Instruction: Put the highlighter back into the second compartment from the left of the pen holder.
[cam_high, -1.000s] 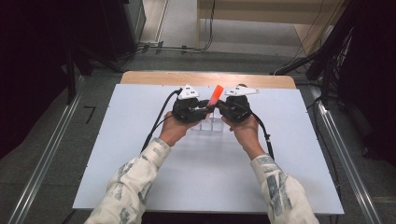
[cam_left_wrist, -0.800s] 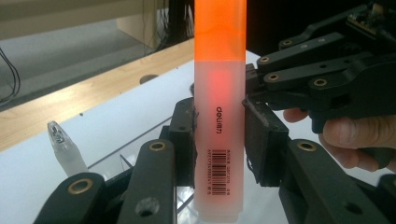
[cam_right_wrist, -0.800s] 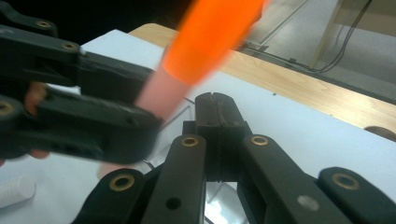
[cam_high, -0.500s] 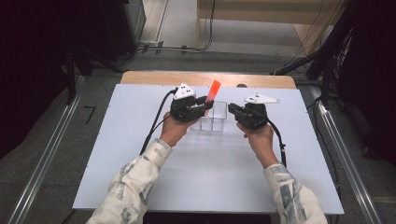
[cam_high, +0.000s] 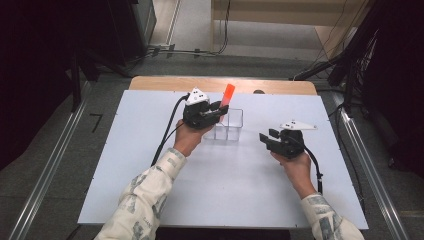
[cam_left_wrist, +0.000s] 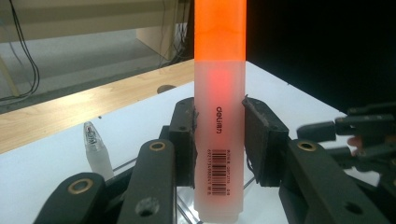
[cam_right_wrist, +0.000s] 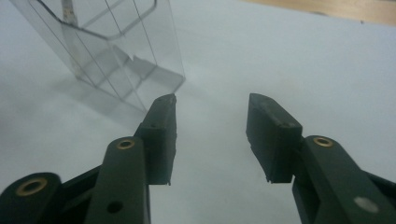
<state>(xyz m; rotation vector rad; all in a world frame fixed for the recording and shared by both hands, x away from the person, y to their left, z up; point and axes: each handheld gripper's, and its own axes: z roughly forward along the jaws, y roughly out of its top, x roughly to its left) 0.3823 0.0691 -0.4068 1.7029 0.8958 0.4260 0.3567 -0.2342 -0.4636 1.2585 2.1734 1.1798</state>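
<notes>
On the left, the person's left forearm, in a pale patterned sleeve (cam_high: 150, 190), angles up from the near edge toward the middle of the white table (cam_high: 125, 165), and the left hand (cam_high: 187, 139) wraps the left gripper (cam_high: 212, 114) with its jaws pointing right, level with the tabletop. Those jaws pinch an orange highlighter (cam_high: 226, 96): in the left gripper view both black pads (cam_left_wrist: 184, 140) press the frosted lower barrel of the highlighter (cam_left_wrist: 219, 116) from either side, and the pen stands almost upright with its orange cap on top, leaning slightly toward the far side in the high view. Its lower end sits in the clear plastic organizer (cam_high: 235, 122), a small box split into compartments by transparent walls, just right of the left gripper near the table's centre; which compartment it is in I cannot tell. A second pen with a clear tip (cam_left_wrist: 95, 149) stands beside the highlighter in the left gripper view. Farther right, well apart from the organizer, the right hand (cam_high: 295, 162) holds the right gripper (cam_high: 265, 140) low over the table, aimed left toward the box. Its jaws have just been opening and stand spread with nothing between them, the organizer (cam_right_wrist: 116, 51) lying ahead of them.
</notes>
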